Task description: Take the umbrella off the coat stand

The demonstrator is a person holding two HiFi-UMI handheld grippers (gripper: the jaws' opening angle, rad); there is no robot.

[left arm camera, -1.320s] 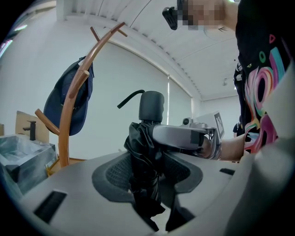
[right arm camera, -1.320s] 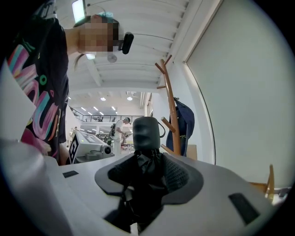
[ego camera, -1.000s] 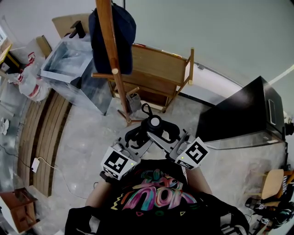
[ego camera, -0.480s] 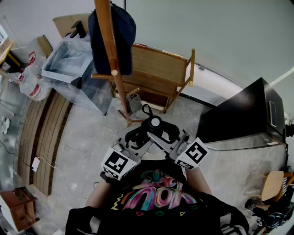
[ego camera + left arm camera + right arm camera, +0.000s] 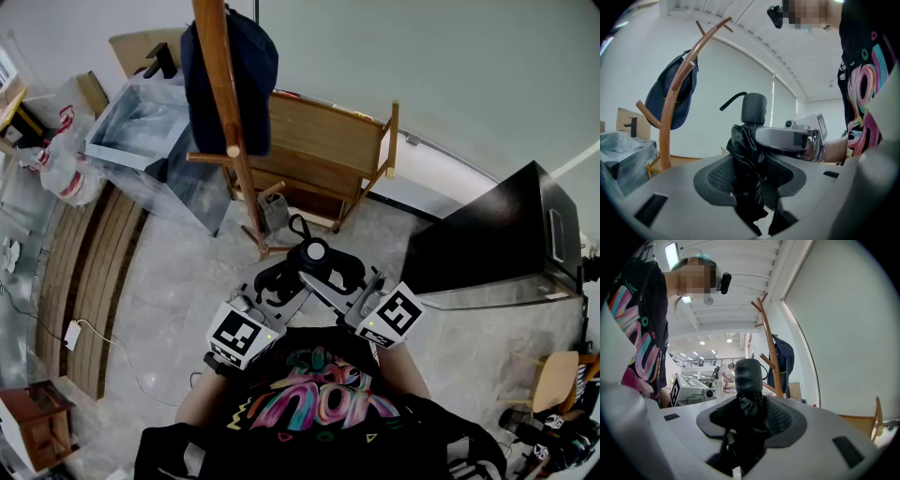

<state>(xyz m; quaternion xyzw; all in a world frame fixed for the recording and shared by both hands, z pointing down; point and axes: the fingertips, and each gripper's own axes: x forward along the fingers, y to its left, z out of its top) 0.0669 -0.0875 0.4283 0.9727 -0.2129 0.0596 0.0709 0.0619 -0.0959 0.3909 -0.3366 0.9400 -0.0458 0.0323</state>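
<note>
Gripping the folded black umbrella point(image 5: 302, 274) from opposite sides, the left gripper point(image 5: 277, 292) and the right gripper point(image 5: 339, 287) are both pressing their jaws, partly closed, onto its bundled fabric. The umbrella is standing roughly upright between them, close in front of the person's torso, with its handle point(image 5: 315, 250) pointing up at the head camera. It is hanging well apart from the wooden coat stand point(image 5: 228, 112), which is rising ahead and to the left, on the left gripper's side, and is bearing only a navy cap point(image 5: 246, 52).

Judgement: the umbrella is already off the stand, so the coming move is depending on the shared grip along the upright axis and not on any reach toward the pegs.

The left gripper view is showing the right gripper's jaw crossing the fabric just below the handle, above the left gripper's own hold. The head view is not resolving this. The right gripper view is placing the stand beyond the umbrella, with nothing touching it.
</note>
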